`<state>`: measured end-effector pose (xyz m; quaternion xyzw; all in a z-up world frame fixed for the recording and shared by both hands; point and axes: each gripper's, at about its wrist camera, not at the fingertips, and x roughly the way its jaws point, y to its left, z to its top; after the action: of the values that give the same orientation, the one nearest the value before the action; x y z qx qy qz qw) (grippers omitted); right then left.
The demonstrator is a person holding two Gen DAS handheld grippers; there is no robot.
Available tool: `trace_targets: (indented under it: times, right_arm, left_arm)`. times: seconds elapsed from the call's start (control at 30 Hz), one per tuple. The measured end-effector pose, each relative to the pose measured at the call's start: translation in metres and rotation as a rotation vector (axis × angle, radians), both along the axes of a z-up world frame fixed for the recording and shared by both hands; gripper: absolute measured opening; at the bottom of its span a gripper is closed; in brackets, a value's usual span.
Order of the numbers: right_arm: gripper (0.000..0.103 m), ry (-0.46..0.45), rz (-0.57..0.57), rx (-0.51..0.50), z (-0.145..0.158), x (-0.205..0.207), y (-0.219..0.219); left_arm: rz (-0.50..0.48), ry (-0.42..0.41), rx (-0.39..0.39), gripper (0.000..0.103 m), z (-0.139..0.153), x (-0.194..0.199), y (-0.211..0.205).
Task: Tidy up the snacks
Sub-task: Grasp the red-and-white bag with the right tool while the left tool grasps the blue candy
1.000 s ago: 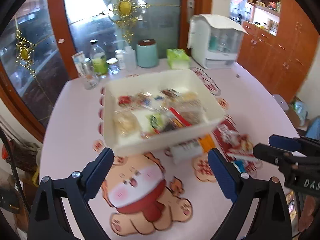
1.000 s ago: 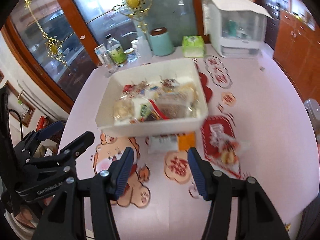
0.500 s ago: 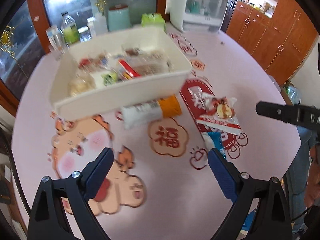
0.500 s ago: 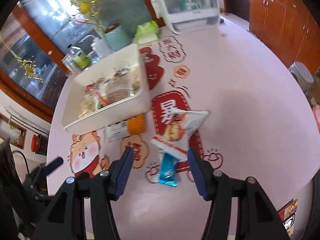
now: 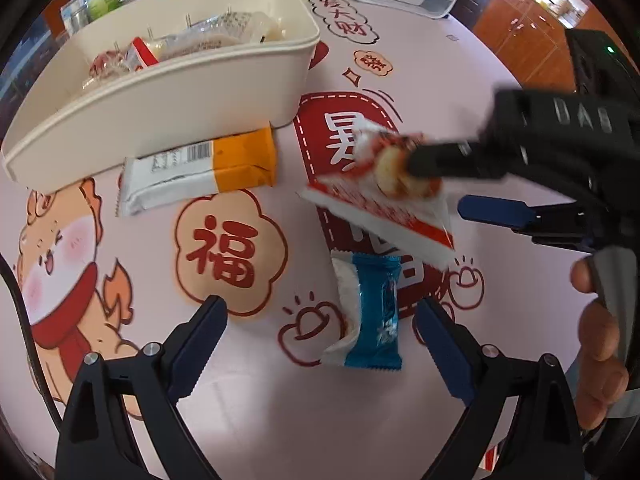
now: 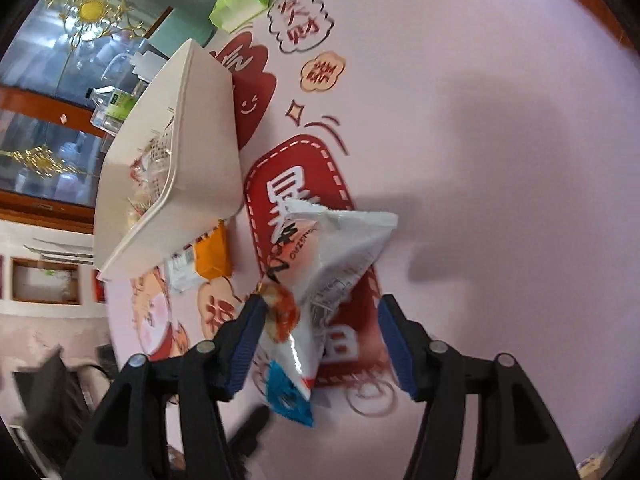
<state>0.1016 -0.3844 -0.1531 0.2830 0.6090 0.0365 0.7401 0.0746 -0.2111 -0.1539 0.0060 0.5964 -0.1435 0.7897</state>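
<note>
Now my right gripper, jaws just widened, straddles the red-and-white snack bag; only one pad touches, so closing may push it onto the blue packet under my open left gripper.

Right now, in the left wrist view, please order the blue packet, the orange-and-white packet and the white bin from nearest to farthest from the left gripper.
1. Blue packet, between the left gripper jaws.
2. Orange-and-white packet, ahead, left.
3. White bin, behind that packet.

Snack bin behind, flat packet just before it, crumpled bag rightward (small wrapper nearer)
</note>
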Motion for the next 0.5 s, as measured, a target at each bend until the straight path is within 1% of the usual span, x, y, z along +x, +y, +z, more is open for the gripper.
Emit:
trace_targets:
  times: [0.03, 0.07, 0.1, 0.13, 0.2, 0.27, 0.37, 0.5]
  right_arm:
    - [0.071, 0.003, -0.009, 0.015, -0.004, 0.004, 0.000]
    - [0.074, 0.001, -0.017, 0.023, -0.006, 0.009, 0.000]
    - [0.080, 0.000, -0.017, 0.021, -0.008, 0.012, 0.001]
    - [0.082, 0.004, -0.009, 0.017, -0.011, 0.015, 0.001]
    - [0.082, 0.046, 0.017, 0.014, -0.019, 0.024, 0.006]
    - [0.082, 0.069, 0.031, 0.046, -0.026, 0.029, 0.011]
    - [0.082, 0.059, 0.043, 0.041, -0.026, 0.032, 0.014]
    - [0.082, 0.037, 0.023, 0.059, -0.024, 0.038, 0.013]
  left_arm:
    - [0.009, 0.002, 0.003, 0.095, -0.002, 0.001, -0.002]
    - [0.022, 0.007, 0.006, 0.095, -0.006, 0.002, -0.003]
    - [0.029, 0.010, 0.007, 0.095, -0.008, 0.002, -0.005]
    - [0.036, 0.013, 0.008, 0.095, -0.011, 0.003, -0.007]
    - [0.041, 0.013, 0.009, 0.094, -0.015, 0.003, -0.011]
    - [0.046, 0.007, 0.013, 0.092, -0.016, 0.001, -0.014]
    - [0.050, 0.002, 0.019, 0.091, -0.018, -0.001, -0.020]
    - [0.046, -0.001, 0.049, 0.090, -0.022, -0.004, -0.032]
